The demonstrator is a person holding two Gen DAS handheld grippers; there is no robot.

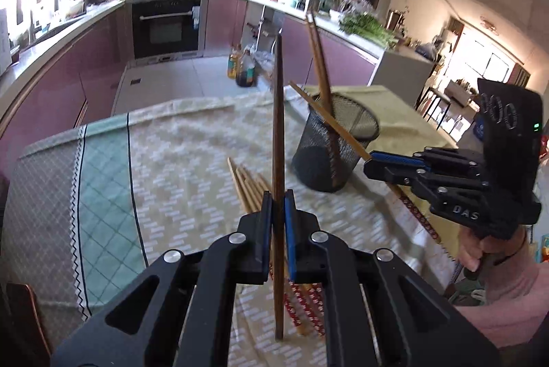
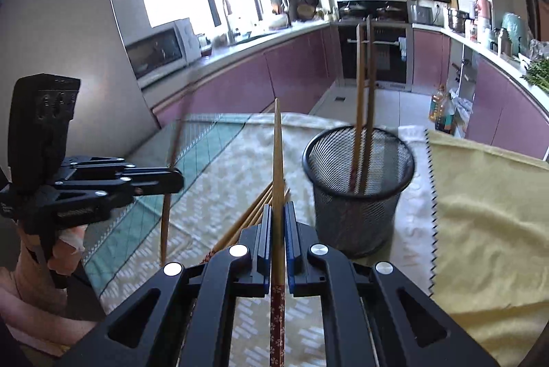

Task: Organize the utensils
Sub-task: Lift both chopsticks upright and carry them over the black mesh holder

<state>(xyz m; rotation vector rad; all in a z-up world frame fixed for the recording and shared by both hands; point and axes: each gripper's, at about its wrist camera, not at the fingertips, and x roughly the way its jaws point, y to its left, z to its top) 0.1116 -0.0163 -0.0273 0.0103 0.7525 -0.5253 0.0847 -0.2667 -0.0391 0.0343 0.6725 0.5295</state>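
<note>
My left gripper (image 1: 278,198) is shut on a dark brown chopstick (image 1: 278,113) held upright over the cloth; it also shows in the right wrist view (image 2: 171,176). My right gripper (image 2: 278,210) is shut on a light bamboo chopstick (image 2: 278,161) with a red flowered end; in the left wrist view (image 1: 372,157) the stick (image 1: 329,118) slants across the rim of the black mesh cup (image 1: 334,147). The mesh cup (image 2: 357,192) holds two chopsticks (image 2: 363,85). Several more chopsticks (image 1: 248,188) lie on the cloth, also in the right wrist view (image 2: 247,216).
A patterned cloth (image 1: 178,161) covers the table, with a yellow towel (image 2: 487,212) at the right. Kitchen counters, an oven (image 1: 166,20) and bottles on the floor (image 1: 242,68) lie beyond the table's far edge.
</note>
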